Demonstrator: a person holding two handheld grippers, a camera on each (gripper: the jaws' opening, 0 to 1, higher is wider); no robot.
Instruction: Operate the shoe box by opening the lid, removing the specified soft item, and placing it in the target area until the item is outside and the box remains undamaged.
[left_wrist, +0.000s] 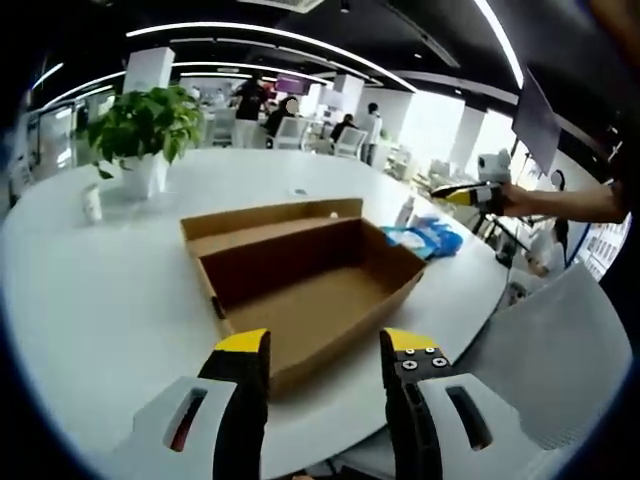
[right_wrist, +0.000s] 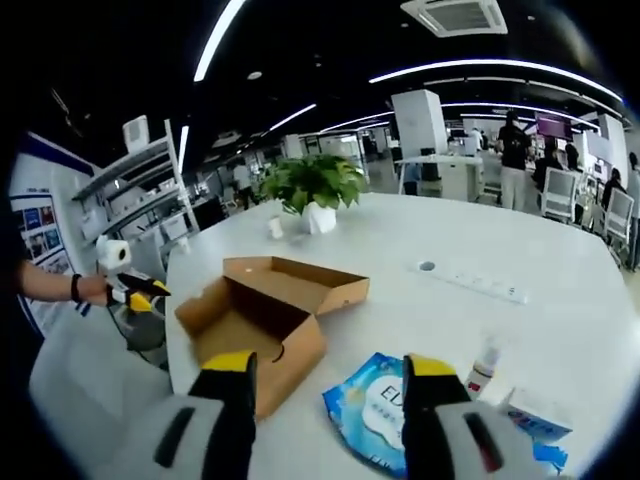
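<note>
An open brown cardboard shoe box (left_wrist: 310, 295) lies on the white table (left_wrist: 100, 300), its lid folded back and its inside bare. My left gripper (left_wrist: 325, 350) is open at the box's near edge, nothing between its jaws. A blue and white soft packet (left_wrist: 425, 238) lies on the table just past the box. My right gripper (right_wrist: 325, 375) is open above the table, box (right_wrist: 265, 315) ahead on the left, soft packet (right_wrist: 380, 410) between and below its jaws. In the left gripper view the right gripper (left_wrist: 470, 195) hangs beyond the packet, held by a hand.
A potted green plant (left_wrist: 145, 135) and a small white bottle (left_wrist: 92, 203) stand at the far side. A small spray bottle (right_wrist: 483, 365) and a power strip (right_wrist: 475, 282) lie on the table. A grey chair (left_wrist: 545, 350) is by the edge. People sit in the background.
</note>
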